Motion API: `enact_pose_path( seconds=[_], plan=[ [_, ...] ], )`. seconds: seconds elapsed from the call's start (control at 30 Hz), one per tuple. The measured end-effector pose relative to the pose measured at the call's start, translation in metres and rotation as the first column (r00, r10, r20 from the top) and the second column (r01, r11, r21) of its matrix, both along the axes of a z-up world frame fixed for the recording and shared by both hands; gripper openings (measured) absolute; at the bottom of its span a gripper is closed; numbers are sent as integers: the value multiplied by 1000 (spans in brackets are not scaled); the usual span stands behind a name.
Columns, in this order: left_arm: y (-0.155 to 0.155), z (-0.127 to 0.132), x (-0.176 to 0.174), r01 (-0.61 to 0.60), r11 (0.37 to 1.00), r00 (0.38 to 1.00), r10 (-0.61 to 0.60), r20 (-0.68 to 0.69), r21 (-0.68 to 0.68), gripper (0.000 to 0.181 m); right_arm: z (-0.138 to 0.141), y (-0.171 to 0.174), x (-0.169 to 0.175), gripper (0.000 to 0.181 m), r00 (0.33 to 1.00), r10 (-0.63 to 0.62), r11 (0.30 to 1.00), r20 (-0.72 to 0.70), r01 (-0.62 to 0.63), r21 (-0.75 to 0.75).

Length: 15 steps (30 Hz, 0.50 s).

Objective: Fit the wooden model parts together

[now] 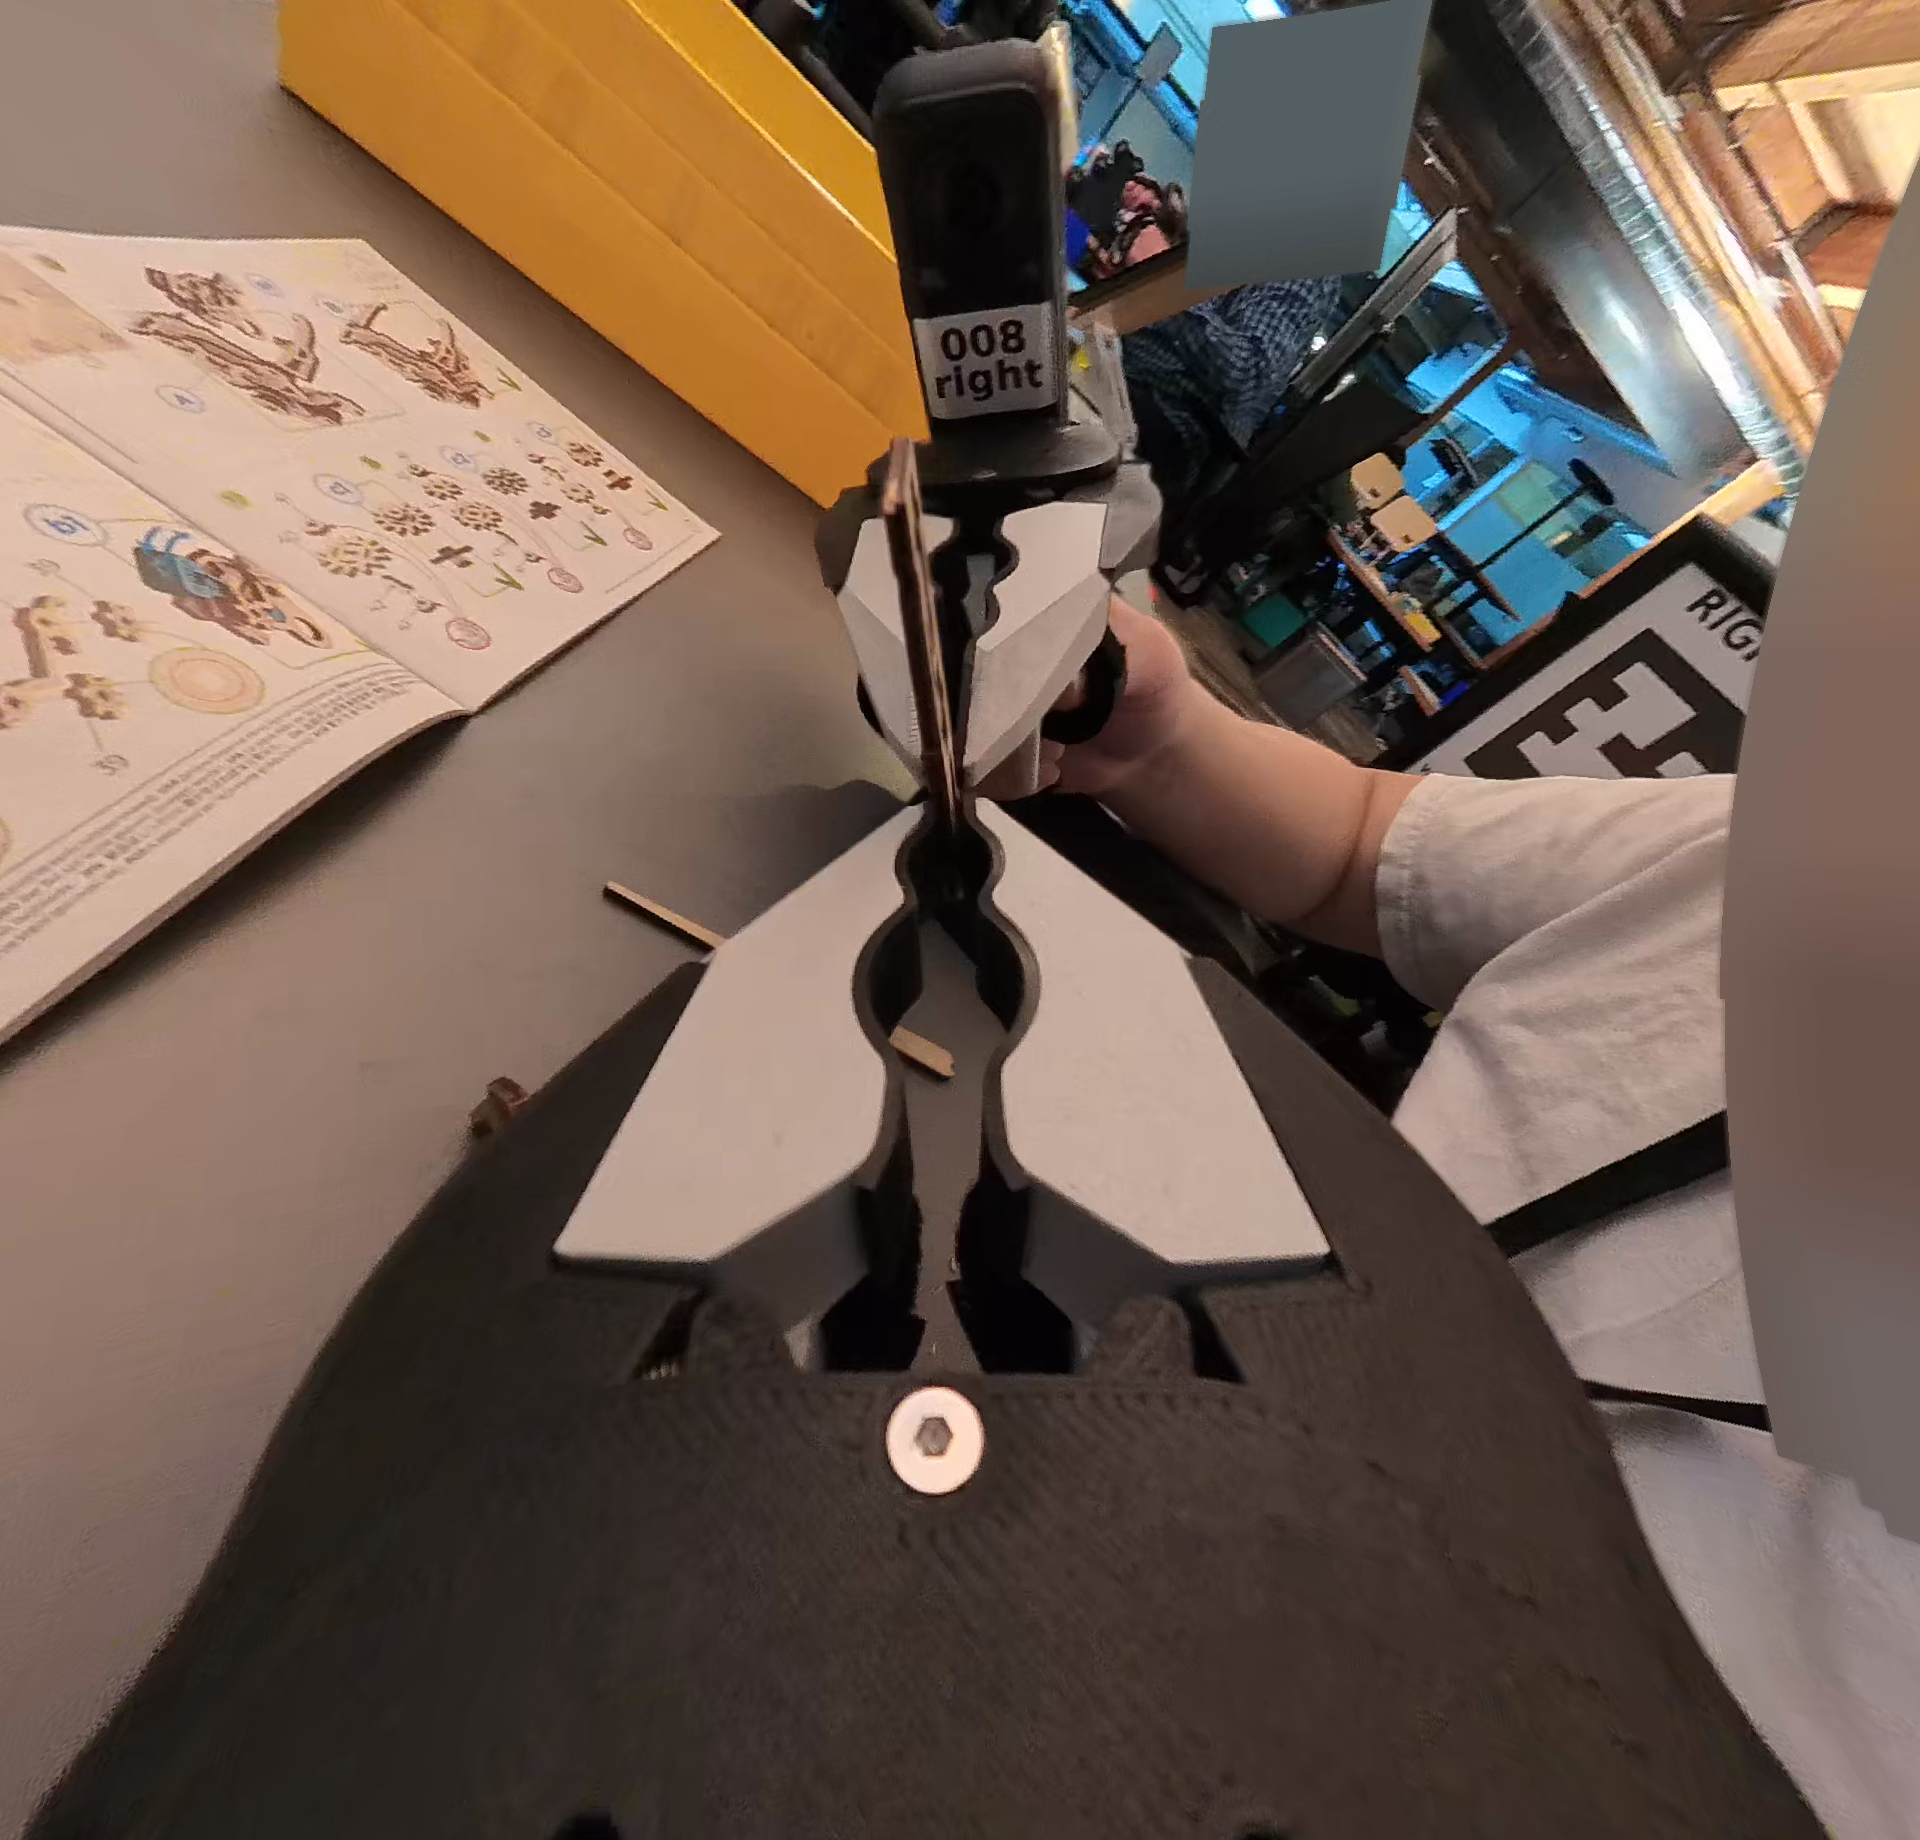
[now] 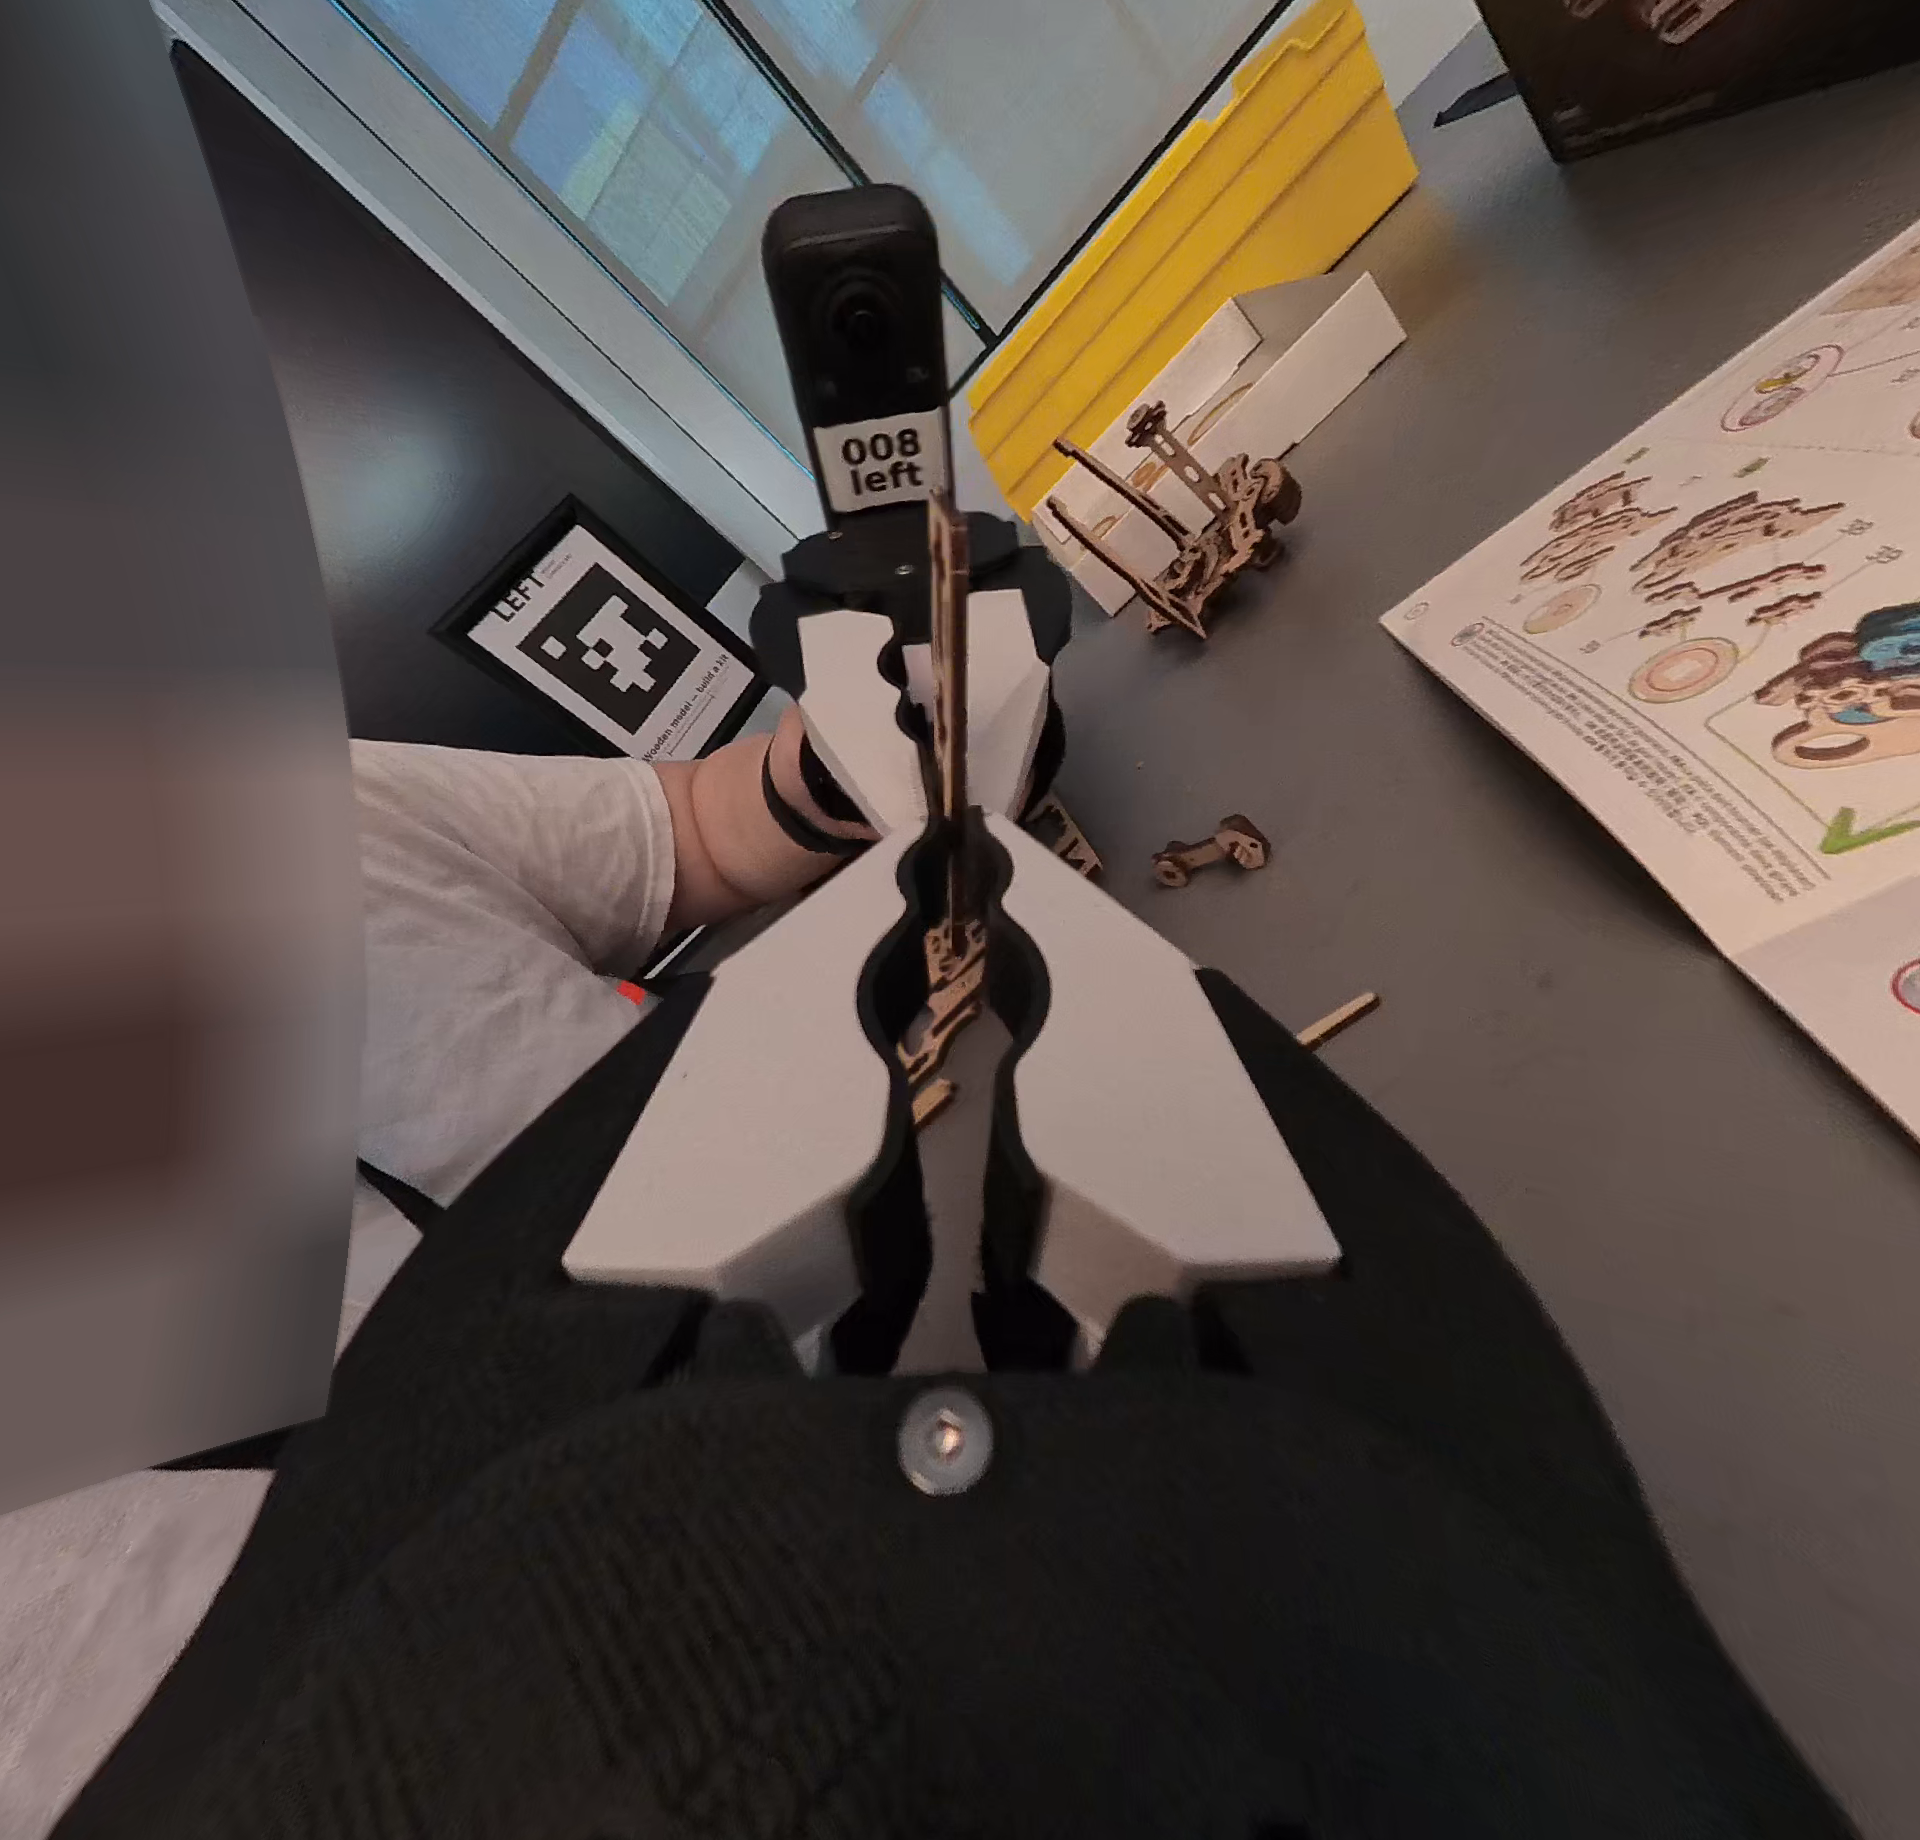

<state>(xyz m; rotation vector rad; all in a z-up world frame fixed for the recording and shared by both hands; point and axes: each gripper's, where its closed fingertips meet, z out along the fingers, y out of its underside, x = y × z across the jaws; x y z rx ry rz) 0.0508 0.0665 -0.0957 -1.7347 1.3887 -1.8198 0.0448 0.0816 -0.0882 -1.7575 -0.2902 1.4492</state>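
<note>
A thin wooden plate (image 1: pixel 923 627) stands edge-on between my two grippers, which face each other tip to tip above the grey table (image 1: pixel 623 772). My left gripper (image 1: pixel 951 816) is shut on the plate's near end. My right gripper (image 2: pixel 951 829) is shut on the same plate (image 2: pixel 945 668). A lacy wooden part (image 2: pixel 948 975) shows in the hollow between the right jaws. The right gripper also shows in the left wrist view (image 1: pixel 951 782), and the left gripper in the right wrist view (image 2: pixel 940 803). How the pieces join at the tips is hidden.
An open instruction booklet (image 1: pixel 260 543) (image 2: pixel 1714 668) lies beside the grippers. A yellow bin (image 1: pixel 582 180) (image 2: pixel 1195 336) stands behind. A partly built wooden model (image 2: pixel 1195 533) stands by a white box (image 2: pixel 1309 336). A small wooden part (image 2: pixel 1210 850) and a stick (image 1: pixel 665 917) (image 2: pixel 1340 1016) lie loose. Less than 4 cm separates the two grippers' tips.
</note>
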Motion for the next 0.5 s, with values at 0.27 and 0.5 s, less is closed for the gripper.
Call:
enact_pose_path(
  seconds=[0.27, 0.5],
  plan=[
    [3, -8, 1, -65, 997, 997, 67, -43, 45, 0, -9, 3, 0, 0, 995, -21, 999, 95, 18, 30],
    [11, -20, 4, -129, 969, 983, 153, -103, 210, 0, -19, 11, 3, 1, 974, -76, 996, 212, 65, 60]
  ],
)
